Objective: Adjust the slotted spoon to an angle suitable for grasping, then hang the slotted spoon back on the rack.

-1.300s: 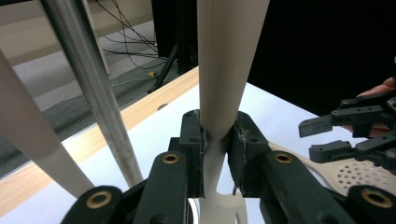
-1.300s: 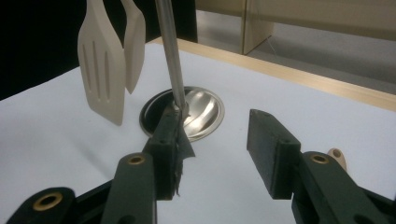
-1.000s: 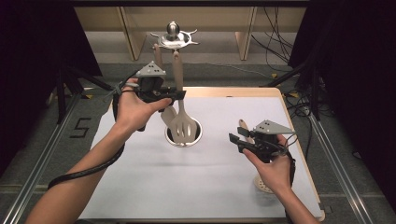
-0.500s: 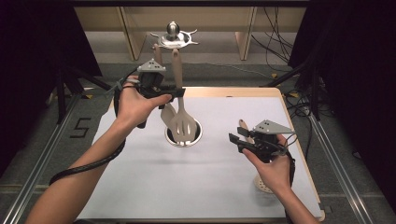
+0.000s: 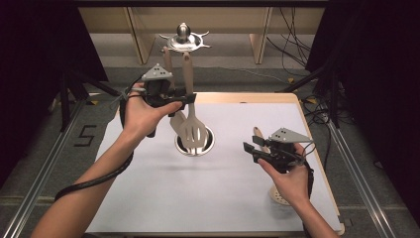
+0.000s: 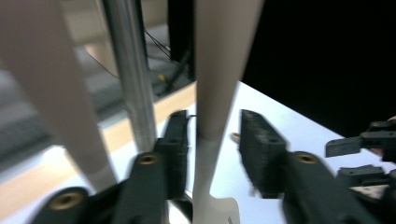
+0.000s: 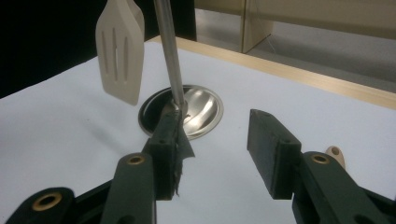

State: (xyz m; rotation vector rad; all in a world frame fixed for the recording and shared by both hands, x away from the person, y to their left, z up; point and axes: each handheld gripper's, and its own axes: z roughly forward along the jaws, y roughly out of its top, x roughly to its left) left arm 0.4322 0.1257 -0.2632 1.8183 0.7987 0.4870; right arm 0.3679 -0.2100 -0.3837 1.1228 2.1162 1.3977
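A beige slotted spatula (image 5: 192,130) hangs from the hooked top (image 5: 183,39) of a metal rack, with its head just over the rack's round steel base (image 5: 207,144). My left gripper (image 5: 189,99) stands open around the spatula's handle (image 6: 217,70), one jaw on each side with small gaps. A second beige utensil (image 6: 42,84) hangs beside the steel pole (image 6: 130,79). Low over the white mat at the right, my right gripper (image 5: 251,145) is open with nothing between its fingers. From the right gripper (image 7: 215,121) I see the spatula head (image 7: 119,51) and the base (image 7: 201,109) ahead.
A wooden-handled utensil lies on the mat under the right hand, its handle end (image 5: 258,133) and pale perforated head (image 5: 280,196) showing. The white mat (image 5: 148,198) covers the table up to a wooden rim (image 5: 237,96). Cables and dark stands lie around the table.
The left gripper has crept slightly up along the spatula's handle. The right hand and its gripper have stayed still.
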